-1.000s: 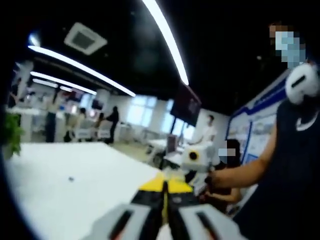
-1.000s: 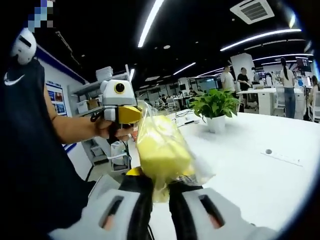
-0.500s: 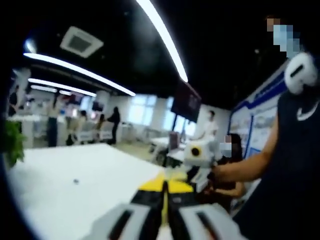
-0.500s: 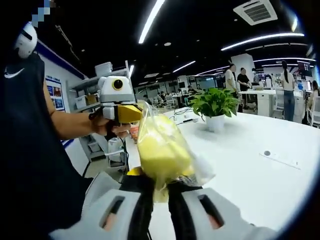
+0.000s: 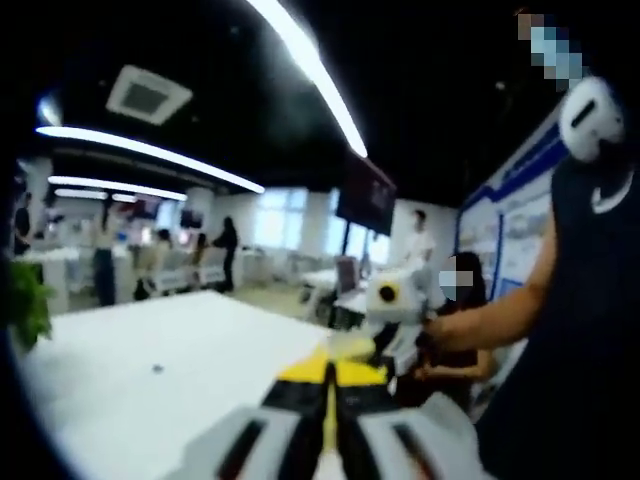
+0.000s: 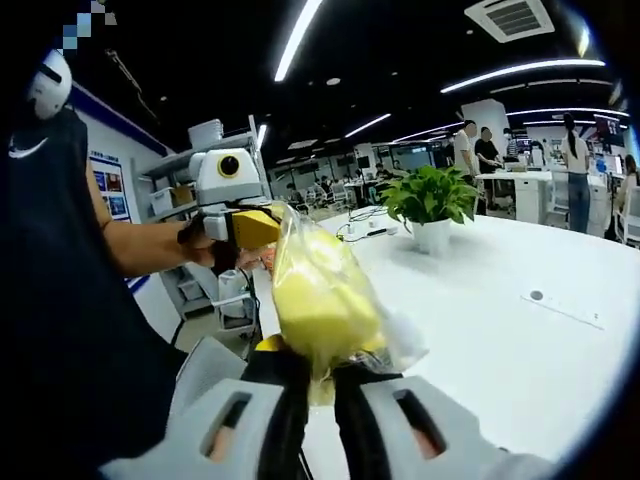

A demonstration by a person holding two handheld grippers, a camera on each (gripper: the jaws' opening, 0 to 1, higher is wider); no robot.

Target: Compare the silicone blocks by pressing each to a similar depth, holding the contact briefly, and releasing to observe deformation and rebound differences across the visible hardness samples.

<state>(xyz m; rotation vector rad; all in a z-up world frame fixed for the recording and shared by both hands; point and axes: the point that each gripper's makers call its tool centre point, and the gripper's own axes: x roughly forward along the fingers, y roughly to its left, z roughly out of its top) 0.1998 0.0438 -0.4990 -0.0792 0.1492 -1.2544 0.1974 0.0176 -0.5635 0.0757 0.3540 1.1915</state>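
While the right gripper (image 6: pixel 318 375) stays clamped on the neck of a clear bag (image 6: pixel 325 300) holding a yellow block (image 6: pixel 320 305), almost nothing about the grip has altered over the last second: the bag stands up from between its jaws just as it did, the block inside just above the tips. What has shifted is small. Both views have drifted slightly, and the left gripper (image 6: pixel 245 228), seen from the right one, sits a touch higher and just beside the bag's top edge, to its left; whether it touches the plastic I cannot tell. In its own view the left gripper (image 5: pixel 330 385) shows its yellow-tipped jaws pressed together with nothing visible between them, and the white table (image 5: pixel 170 370) lies beyond and below.

My reading is that no pressing has begun. The block is still bagged and held in the air above the table (image 6: pixel 520 340), so unwrapping or setting it down comes first. The plant (image 6: pixel 430 200) stands well ahead of the right gripper.
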